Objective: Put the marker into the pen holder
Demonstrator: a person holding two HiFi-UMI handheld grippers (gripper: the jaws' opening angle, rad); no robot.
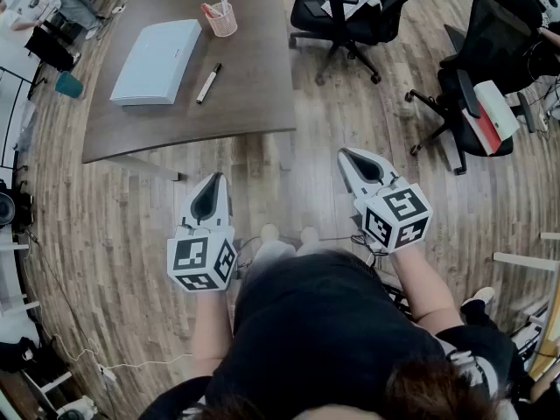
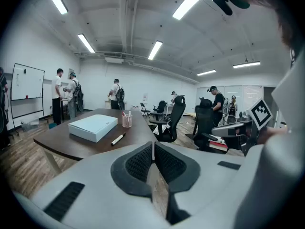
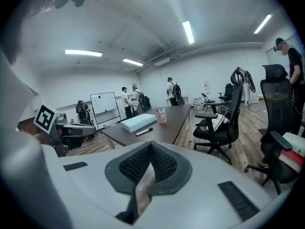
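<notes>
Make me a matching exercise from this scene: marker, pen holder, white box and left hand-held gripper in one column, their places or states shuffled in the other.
1 marker
2 pen holder
3 white box
4 left hand-held gripper

A shut, empty, not yet at the table
B lies loose just right of the box
C stands upright, pink
D lies flat, left of the marker

Pairs: 1-B, 2-C, 3-D, 4-A

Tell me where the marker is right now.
In the head view the marker lies on the dark table, upper left, just right of the white box and nearer the person than the pink pen holder.
</notes>
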